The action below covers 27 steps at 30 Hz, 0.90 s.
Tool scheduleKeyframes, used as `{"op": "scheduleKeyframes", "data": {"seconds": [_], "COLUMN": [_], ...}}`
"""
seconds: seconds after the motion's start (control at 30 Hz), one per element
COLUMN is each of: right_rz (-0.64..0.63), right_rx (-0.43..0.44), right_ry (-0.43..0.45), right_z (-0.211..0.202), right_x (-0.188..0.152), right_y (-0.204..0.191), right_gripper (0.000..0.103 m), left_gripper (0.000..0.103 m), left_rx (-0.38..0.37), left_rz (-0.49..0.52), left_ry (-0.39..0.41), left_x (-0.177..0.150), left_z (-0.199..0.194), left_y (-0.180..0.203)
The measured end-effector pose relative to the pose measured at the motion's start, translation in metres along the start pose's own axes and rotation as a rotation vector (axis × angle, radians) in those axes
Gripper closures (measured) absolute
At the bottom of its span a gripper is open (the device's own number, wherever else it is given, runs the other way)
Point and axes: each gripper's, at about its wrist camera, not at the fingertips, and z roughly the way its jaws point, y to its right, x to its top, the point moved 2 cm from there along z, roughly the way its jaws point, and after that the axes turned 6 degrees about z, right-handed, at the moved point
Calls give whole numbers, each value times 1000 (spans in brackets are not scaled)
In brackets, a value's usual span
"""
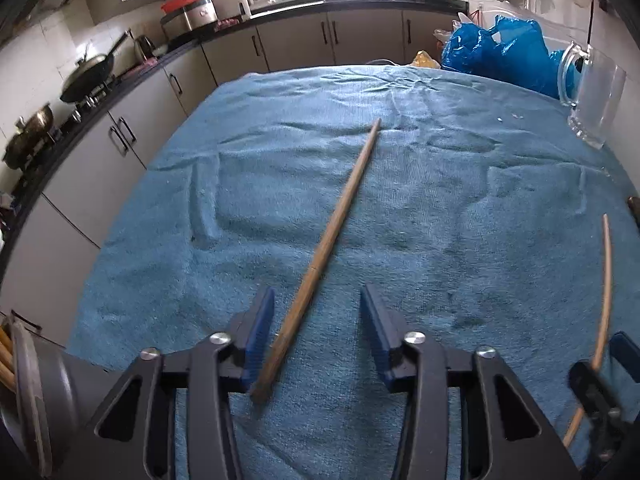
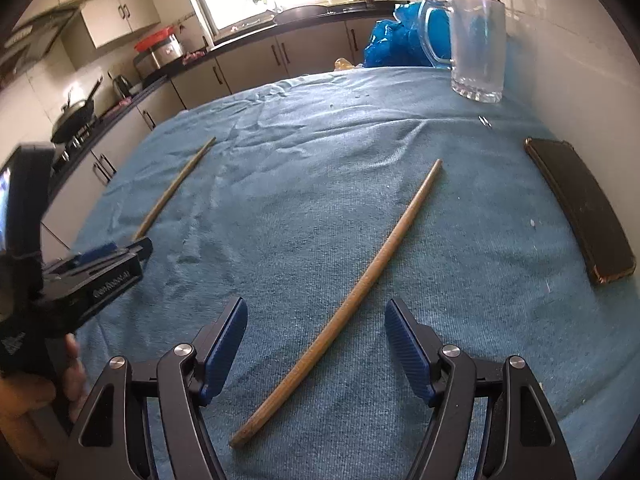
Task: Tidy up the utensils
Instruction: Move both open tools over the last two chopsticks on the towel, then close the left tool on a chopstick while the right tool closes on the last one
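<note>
Wooden chopsticks lie near the glass mug (image 2: 476,46); I judge pickup pending: left tool (image 1: 316,334) and right tool (image 2: 316,346), both apart, must clamp.

A blue towel (image 2: 360,208) covers the table. On it at two o'clock lies a dark phone (image 2: 580,208), close to the white wall. At one o'clock stands a clear glass mug (image 2: 476,48), with a crumpled blue plastic bag (image 2: 400,44) just behind it. Around eleven o'clock, a red-lidded steel pot (image 2: 160,50) sits on the black counter, and at ten o'clock a dark wok (image 2: 74,114) rests on the stove.
</note>
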Motion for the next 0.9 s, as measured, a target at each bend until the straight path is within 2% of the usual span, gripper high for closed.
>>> {"op": "scheduleKeyframes", "data": {"seconds": [0.03,0.07,0.1,0.13,0.17,0.2,0.43,0.5,0.67,0.77,0.83,0.87,0.9], "right_rz": [-19,-36,-63,-80,-90,-86,0,7,-4,-21,-46,-62,-68], "right_rx": [-23,-46,-94,-123,-139,-136,-75,-64,-37,-36,-33,-40,-35], "right_ry": [-4,-8,-8,-6,-6,-13,-57,-71,-122,-164,-180,-188,-202], "right_z": [1,2,3,3,2,1,-13,-21,-48,-64,-75,-80,-82], "right_x": [0,0,-1,-1,-1,-1,-8,-16,-44,-64,-75,-78,-79], "right_y": [-3,-6,-10,-11,-11,-9,18,26,45,57,59,59,59], "right_gripper": [28,35,52,61,78,85,94,95,95,95,94,89,76], "left_gripper": [90,95,95,96,96,96,96,96,96,96,96,96,96], "left_rx": [-13,-15,-14,-22,-36,-48,-196,-258,-360,-421,-466,-477,-486], "left_rz": [-1,5,10,11,8,4,-21,-22,30,36,40,36,35], "left_ry": [-5,-21,-26,-30,-34,-39,-96,-124,-158,-185,-200,-198,-188], "left_x": [0,0,-1,-2,-4,-6,-35,-54,-114,-137,-144,-145,-145], "left_z": [0,0,-2,-3,-5,-7,-29,-43,-85,-100,-107,-112,-117], "left_y": [1,3,4,6,7,7,17,20,28,25,22,19,16]}}
